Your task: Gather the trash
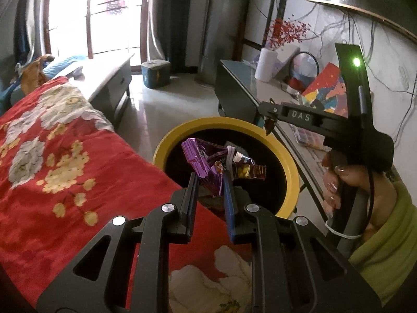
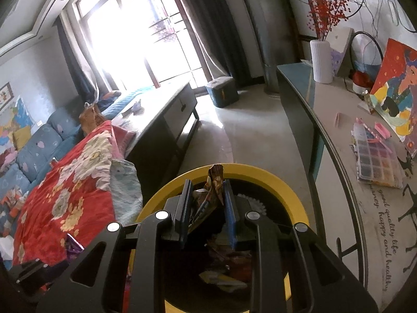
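Reading "DAS" on right claw (image 1: 269, 125) (green light lit).

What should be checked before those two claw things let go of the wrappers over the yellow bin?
1. Left gripper clamped on the purple snack wrapper: ok.
2. Right gripper clamped on the brown wrapper: ok.
3. Purple wrapper above the yellow-rimmed trash bin's opening: ok.
4. Brown wrapper inside the rim line: cannot tell, its tip overlaps the far rim.
5. Room left in the bin: ok, trash lies low.
6. Red floral blanket clear of the opening: ok.
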`<state>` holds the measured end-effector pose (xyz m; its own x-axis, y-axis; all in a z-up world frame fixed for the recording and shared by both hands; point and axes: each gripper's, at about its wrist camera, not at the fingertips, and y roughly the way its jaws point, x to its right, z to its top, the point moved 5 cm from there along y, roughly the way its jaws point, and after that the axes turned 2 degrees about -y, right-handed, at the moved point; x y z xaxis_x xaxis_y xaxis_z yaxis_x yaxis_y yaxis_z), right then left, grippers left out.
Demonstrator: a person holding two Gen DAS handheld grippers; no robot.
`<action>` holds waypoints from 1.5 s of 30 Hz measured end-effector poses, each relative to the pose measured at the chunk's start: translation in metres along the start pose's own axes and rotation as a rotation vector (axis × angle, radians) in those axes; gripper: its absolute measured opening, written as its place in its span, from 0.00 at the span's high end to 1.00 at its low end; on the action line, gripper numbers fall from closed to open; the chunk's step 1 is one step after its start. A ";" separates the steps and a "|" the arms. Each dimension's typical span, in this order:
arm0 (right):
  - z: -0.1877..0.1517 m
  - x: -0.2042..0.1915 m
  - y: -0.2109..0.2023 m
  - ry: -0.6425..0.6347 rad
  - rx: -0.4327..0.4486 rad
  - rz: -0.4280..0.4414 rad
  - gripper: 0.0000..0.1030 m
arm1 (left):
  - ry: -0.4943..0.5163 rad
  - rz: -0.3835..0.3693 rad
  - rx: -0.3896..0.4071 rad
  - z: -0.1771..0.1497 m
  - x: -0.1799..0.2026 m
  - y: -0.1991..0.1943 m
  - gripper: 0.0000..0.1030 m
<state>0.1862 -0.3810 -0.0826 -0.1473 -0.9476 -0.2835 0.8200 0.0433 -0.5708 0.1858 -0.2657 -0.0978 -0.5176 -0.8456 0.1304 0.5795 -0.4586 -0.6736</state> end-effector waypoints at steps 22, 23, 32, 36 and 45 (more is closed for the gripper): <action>0.002 0.004 -0.001 0.026 0.003 0.029 0.61 | -0.017 -0.009 -0.008 0.017 -0.002 0.026 0.66; 0.002 0.003 -0.001 0.022 0.003 0.029 0.60 | -0.021 -0.009 -0.005 0.017 -0.003 0.025 0.59; 0.000 -0.005 -0.011 -0.012 0.005 0.034 0.44 | -0.060 0.012 0.018 0.017 -0.015 0.012 0.25; -0.002 -0.008 -0.019 -0.023 0.013 0.024 0.35 | -0.074 0.031 0.032 0.017 -0.020 0.004 0.11; -0.008 -0.016 -0.039 -0.059 0.032 0.013 0.16 | -0.132 0.067 0.068 0.017 -0.038 -0.017 0.11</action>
<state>0.1525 -0.3646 -0.0622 -0.1039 -0.9641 -0.2442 0.8389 0.0470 -0.5422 0.2066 -0.2304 -0.0788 -0.3919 -0.9013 0.1845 0.6533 -0.4138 -0.6339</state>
